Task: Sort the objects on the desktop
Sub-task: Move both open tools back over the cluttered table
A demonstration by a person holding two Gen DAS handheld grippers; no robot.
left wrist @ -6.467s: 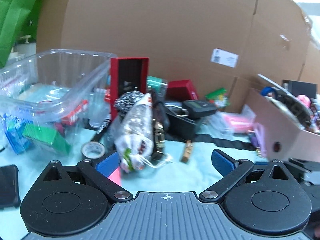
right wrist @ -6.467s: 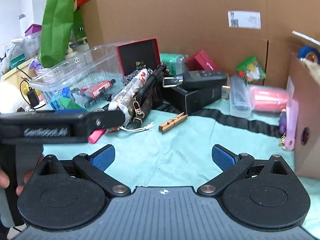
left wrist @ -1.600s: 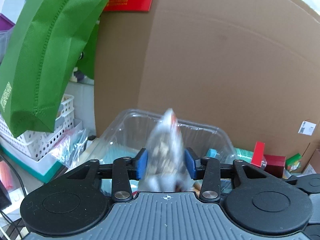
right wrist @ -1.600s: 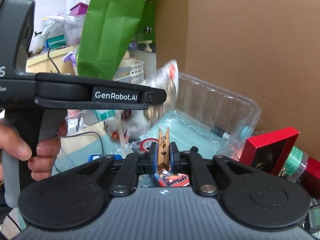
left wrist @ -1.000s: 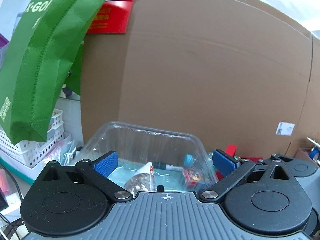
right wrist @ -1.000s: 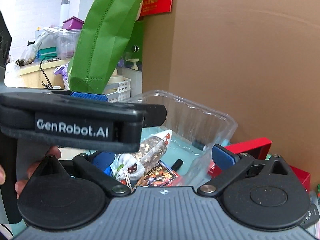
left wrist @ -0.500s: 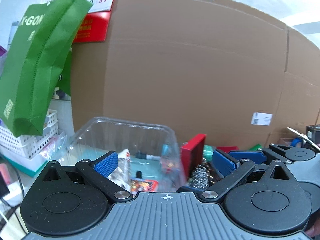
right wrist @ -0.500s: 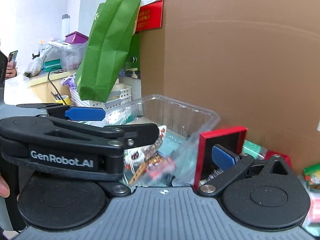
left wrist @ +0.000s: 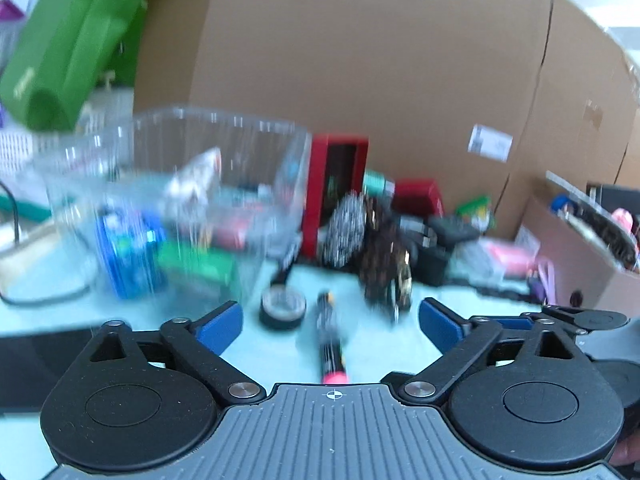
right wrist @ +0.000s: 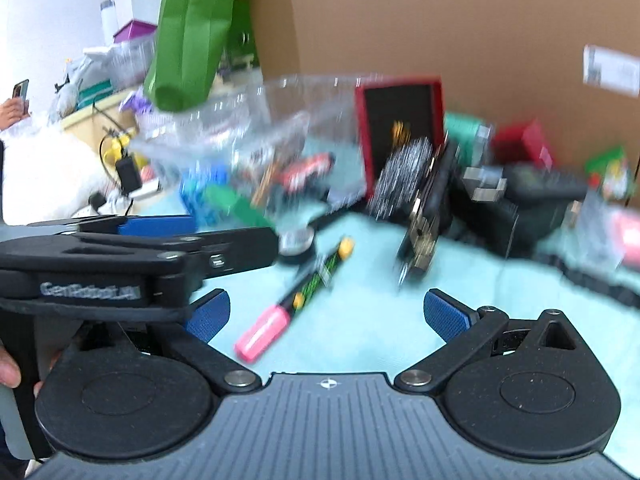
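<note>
Both frames are blurring. The left gripper (left wrist: 330, 318) is standing wide, its jaws closing slightly, pads touching nothing; a pink-capped marker (left wrist: 330, 344) is lying on the bench (left wrist: 372, 356) between them at lower centre. The right gripper (right wrist: 327, 315) is gaping wide and empty. The clear bin (left wrist: 176, 200) is sitting at left, a tape roll (left wrist: 282, 307) beside the marker.

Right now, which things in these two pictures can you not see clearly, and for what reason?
- Left wrist view: the contents of the clear bin are smeared by motion blur, so single items cannot be named.
- Left wrist view: the marker has its pink end partly cut off by the camera mount.
- Right wrist view: the label on the cardboard is too blurred to read.
- Right wrist view: the left gripper covers part of the tape roll.
</note>
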